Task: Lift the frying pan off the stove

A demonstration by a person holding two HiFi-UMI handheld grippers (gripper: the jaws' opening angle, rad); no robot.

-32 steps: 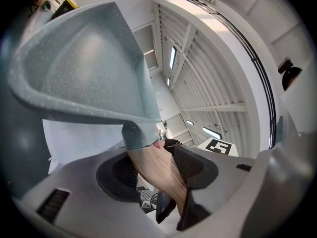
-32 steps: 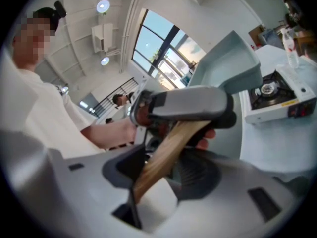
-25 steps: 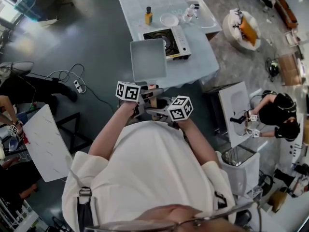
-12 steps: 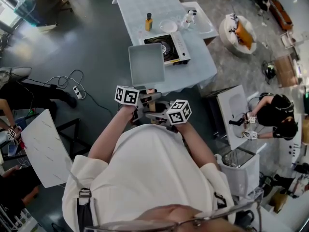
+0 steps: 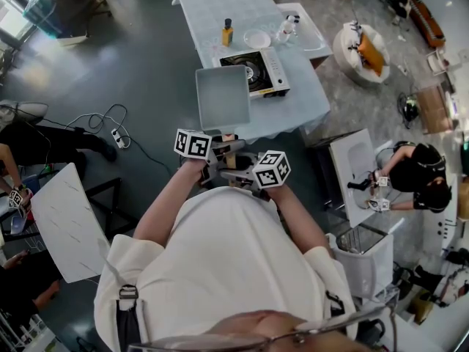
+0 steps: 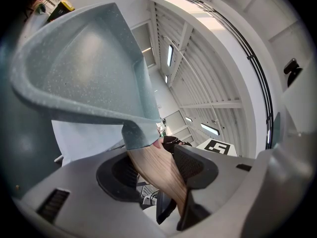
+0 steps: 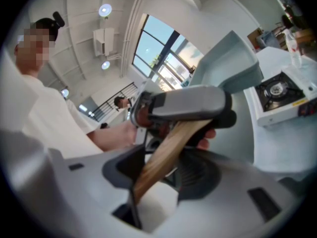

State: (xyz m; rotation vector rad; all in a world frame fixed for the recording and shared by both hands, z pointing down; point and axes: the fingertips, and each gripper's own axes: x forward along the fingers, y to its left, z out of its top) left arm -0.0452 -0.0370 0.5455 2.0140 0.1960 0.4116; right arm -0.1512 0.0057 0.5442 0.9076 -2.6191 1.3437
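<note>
A square grey frying pan [image 5: 222, 97] hangs in the air between me and the table, its right edge overlapping the stove's left edge in the head view. Its wooden handle [image 5: 233, 151] points back at me. My left gripper [image 5: 220, 149] is shut on the handle just behind the pan, and my right gripper [image 5: 242, 170] is shut on the handle's rear end. In the left gripper view the pan [image 6: 84, 78] tilts up above the handle [image 6: 158, 167]. The right gripper view shows the handle [image 7: 168, 152] between its pads, with the left gripper [image 7: 188, 105] and pan [image 7: 228, 63] ahead. The portable gas stove [image 5: 254, 70] stands bare on the table.
The table [image 5: 293, 101] has a pale cloth and carries a small bottle [image 5: 227, 32], a round dish [image 5: 256, 38] and a clear bottle [image 5: 286, 26] behind the stove. A cable [image 5: 102, 116] lies on the floor at left. A white cabinet [image 5: 359, 167] stands to the right.
</note>
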